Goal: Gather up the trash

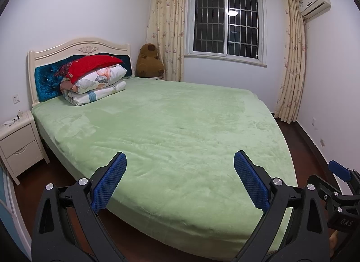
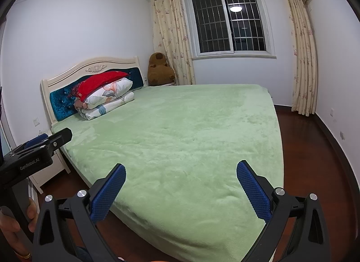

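Left wrist view: the left claw (image 1: 180, 160) is hanging released, jaws spread wide and holding nothing, above the foot of the bed (image 1: 180, 122); the right claw (image 1: 339, 169) is showing only in part at the right edge. The likeliest trash (image 1: 10, 123) is lying as small pale scraps on the nightstand (image 1: 15, 140) beside the headboard, well apart from both claws. Judged from their crumpled look, the scraps are probably light and soft, so a pinch across the bulk of each piece should be serving; they are too small to identify. Folded bedding (image 1: 94, 82) is sitting at the headboard and a plush toy (image 1: 149, 61) in the corner. Right wrist view: the right claw (image 2: 181, 169) is likewise hanging released and empty over the bed's foot. The left claw (image 2: 42, 142) is crossing the left side and hiding most of the nightstand, so no trash is showing here. No bin is appearing in either view.
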`<state>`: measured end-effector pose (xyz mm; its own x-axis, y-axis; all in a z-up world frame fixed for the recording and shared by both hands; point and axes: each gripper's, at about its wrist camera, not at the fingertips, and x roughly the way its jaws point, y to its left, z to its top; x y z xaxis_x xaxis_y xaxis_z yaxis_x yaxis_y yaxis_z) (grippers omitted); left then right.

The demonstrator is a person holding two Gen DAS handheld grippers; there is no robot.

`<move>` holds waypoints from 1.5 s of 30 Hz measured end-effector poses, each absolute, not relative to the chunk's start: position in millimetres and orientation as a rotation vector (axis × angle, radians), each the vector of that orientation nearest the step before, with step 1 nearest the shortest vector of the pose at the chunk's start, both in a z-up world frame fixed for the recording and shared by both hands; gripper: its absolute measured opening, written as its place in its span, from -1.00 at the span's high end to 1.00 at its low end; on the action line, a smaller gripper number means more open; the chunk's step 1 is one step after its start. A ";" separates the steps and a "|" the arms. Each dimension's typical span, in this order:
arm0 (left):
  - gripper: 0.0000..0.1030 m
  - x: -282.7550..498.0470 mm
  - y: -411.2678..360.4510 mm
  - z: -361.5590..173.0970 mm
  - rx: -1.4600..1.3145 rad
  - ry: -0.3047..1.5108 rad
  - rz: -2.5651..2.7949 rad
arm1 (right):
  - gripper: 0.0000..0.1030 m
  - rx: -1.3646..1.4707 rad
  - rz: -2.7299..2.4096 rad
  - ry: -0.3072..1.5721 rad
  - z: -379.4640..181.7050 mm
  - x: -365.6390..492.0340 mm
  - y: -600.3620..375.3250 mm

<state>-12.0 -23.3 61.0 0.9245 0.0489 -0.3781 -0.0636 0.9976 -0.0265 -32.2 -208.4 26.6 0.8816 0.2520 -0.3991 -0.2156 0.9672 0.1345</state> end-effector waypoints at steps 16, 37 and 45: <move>-0.82 -17.4 -25.6 64.2 -0.047 0.369 0.034 | -0.89 0.087 0.244 0.430 28.8 -33.8 -208.4; -0.82 -22.1 -31.4 66.6 -0.028 0.349 0.061 | -0.89 0.089 0.240 0.430 32.0 -37.0 -207.7; -0.82 -22.9 -30.2 66.8 -0.034 0.348 0.065 | -0.89 0.089 0.239 0.429 32.3 -37.9 -207.8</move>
<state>-22.9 -30.2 66.8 0.9381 0.0579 -0.3414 -0.0695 0.9973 -0.0217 -37.9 -207.8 32.3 0.8818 0.2480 -0.4012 -0.2105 0.9681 0.1359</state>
